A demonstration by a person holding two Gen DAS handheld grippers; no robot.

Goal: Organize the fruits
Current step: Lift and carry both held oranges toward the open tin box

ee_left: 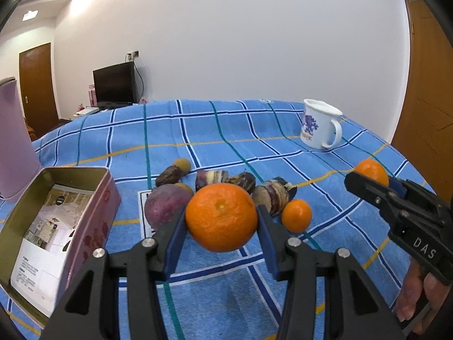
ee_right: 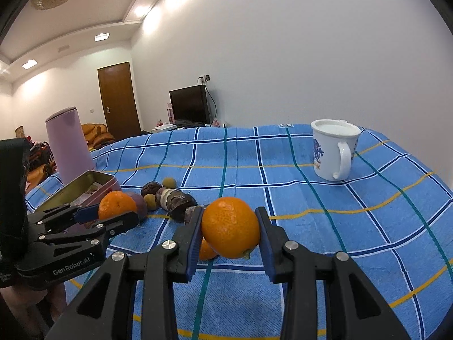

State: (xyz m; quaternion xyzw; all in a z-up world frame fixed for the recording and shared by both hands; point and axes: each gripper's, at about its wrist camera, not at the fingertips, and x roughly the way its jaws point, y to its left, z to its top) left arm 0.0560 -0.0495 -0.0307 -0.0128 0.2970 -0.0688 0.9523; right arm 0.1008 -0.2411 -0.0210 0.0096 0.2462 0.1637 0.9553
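My room is evenly bright under recessed ceiling lights [ee_right: 101,36] that glare white. Shadows fall soft, focus stays sharp, and fisheye curvature darkens both views' corners.

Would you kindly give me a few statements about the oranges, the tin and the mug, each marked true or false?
1. The left gripper holds a round orange. True.
2. The right gripper is empty. False: it clamps another orange.
3. The white enamel mug lies tipped over. False: it stands upright.
4. The pink rectangular tin is open. True.
5. A small orange rests on the blue checked cloth. True.
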